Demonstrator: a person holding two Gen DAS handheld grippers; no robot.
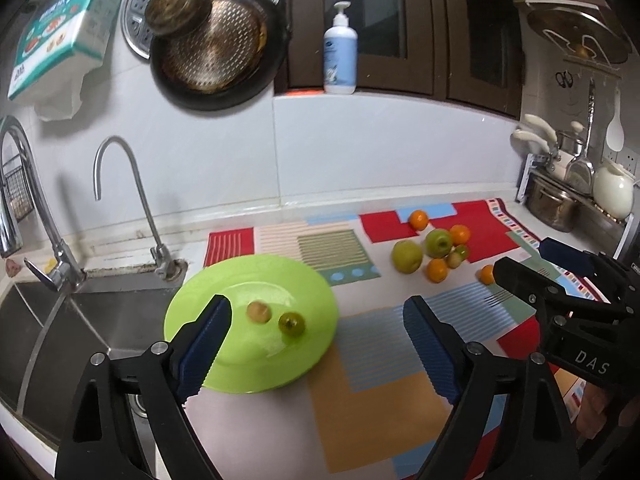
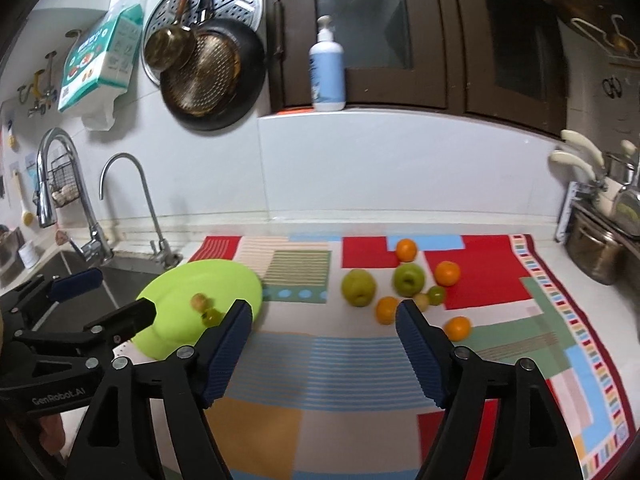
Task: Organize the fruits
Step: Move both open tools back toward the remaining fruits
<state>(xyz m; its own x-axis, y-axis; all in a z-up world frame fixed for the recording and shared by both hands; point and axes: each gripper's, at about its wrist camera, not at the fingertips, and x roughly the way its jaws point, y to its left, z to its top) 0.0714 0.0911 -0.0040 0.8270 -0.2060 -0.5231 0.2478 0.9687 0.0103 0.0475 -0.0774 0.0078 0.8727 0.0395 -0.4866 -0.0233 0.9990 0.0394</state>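
Left claw is seen w/ jaws wide apart, nothing between them, held above the tabletop. Right claw is likewise spread, empty, above the patterned multicolour mat.

A round lime-green plastic plate is placed at the mat's left end, just beside the steel sink. Two small fruits are seen on the plate: a small tan-brown round fruit and a small dark-green round fruit, near each other, slightly blurred.

Remaining fruits are grouped on the mat well apart from the plate, twd the right rear: a large yellow-green apple, a brighter green apple, four oranges, plus a small green fruit and a small pale fruit tucked by the green apple; contact btw these can't be told.

A white-blue pump bottle is stood on the ledge behind. A dark perforated frying pan is hung on the wall above the sink.
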